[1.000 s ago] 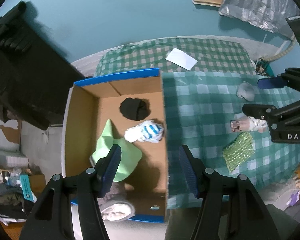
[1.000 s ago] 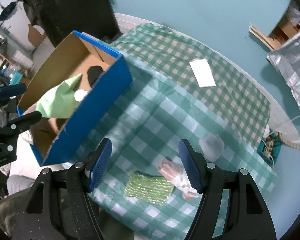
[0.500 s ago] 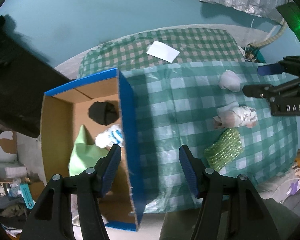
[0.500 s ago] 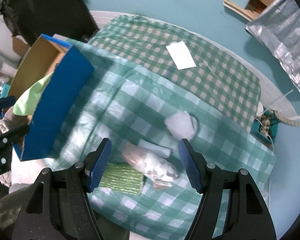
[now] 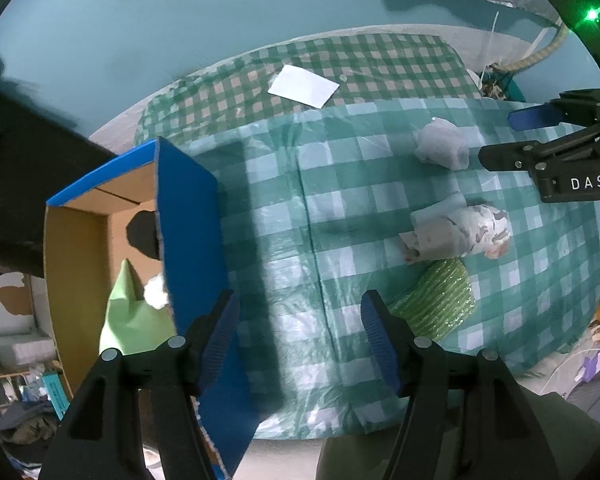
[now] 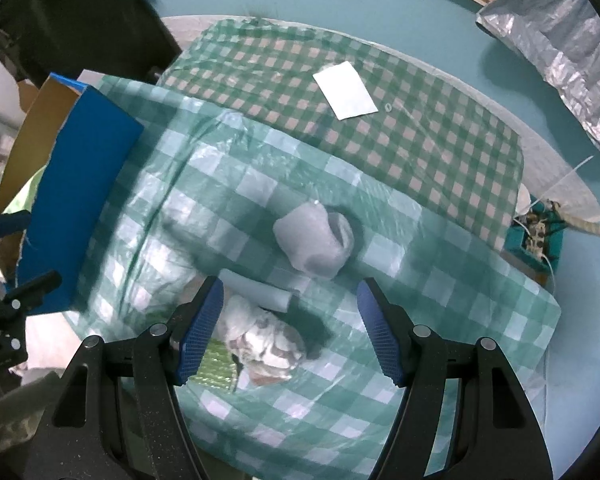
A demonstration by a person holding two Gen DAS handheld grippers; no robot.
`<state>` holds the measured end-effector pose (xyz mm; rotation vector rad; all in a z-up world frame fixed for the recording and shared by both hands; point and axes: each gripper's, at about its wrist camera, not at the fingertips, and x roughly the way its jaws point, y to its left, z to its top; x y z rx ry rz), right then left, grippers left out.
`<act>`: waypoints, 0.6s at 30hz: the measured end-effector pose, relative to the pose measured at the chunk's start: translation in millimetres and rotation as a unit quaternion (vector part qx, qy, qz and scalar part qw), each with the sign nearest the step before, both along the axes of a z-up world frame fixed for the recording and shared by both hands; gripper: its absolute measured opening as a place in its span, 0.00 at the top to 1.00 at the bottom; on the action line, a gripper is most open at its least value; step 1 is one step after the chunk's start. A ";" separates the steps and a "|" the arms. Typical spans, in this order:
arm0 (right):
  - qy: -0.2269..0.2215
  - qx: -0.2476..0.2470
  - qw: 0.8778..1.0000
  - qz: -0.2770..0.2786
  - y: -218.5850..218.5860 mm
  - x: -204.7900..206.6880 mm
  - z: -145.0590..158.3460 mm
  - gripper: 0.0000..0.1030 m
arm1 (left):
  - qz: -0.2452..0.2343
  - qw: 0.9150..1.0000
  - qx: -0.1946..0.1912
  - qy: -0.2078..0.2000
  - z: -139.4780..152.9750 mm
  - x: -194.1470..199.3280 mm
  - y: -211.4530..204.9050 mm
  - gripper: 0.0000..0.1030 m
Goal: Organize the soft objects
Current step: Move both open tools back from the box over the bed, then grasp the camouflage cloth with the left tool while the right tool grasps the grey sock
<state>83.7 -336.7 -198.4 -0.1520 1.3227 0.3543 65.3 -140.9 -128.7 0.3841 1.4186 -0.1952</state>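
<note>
Three soft items lie on the checked tablecloth [image 5: 340, 200]: a grey rolled cloth [image 5: 442, 148] [image 6: 314, 240], a patterned white bundle [image 5: 460, 232] [image 6: 264, 340] and a green ribbed cloth [image 5: 436, 300] [image 6: 216, 364]. A blue cardboard box [image 5: 188, 240] [image 6: 80, 184] at the left holds a light green cloth [image 5: 132, 320], a black item [image 5: 142, 230] and a white piece [image 5: 156, 292]. My left gripper [image 5: 298, 336] hangs over the tablecloth beside the box wall, jaws opening, nothing between them. My right gripper [image 6: 290, 332] is open above the patterned bundle.
A white card [image 5: 304, 86] [image 6: 345, 90] lies on the far part of the tablecloth. A silver foil sheet [image 6: 560, 52] sits at the back right. A dark object [image 5: 24, 184] stands left of the box. Cables and a power strip [image 6: 540, 228] lie off the table's right edge.
Both grippers have moved right and lower, away from the box. The left one left the box interior for the tablecloth; the right one now hangs over the patterned bundle.
</note>
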 end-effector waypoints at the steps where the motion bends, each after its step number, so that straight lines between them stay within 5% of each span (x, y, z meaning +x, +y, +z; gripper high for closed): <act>1: 0.001 0.002 1.000 0.002 -1.2 2.1 -2.9 0.32 | -0.001 1.000 -0.002 0.002 -2.8 1.2 -2.9 0.37; 18: 0.016 -0.022 0.999 0.036 9.1 38.7 -58.8 0.32 | -0.019 1.000 -0.006 0.024 -49.5 19.7 -33.5 0.31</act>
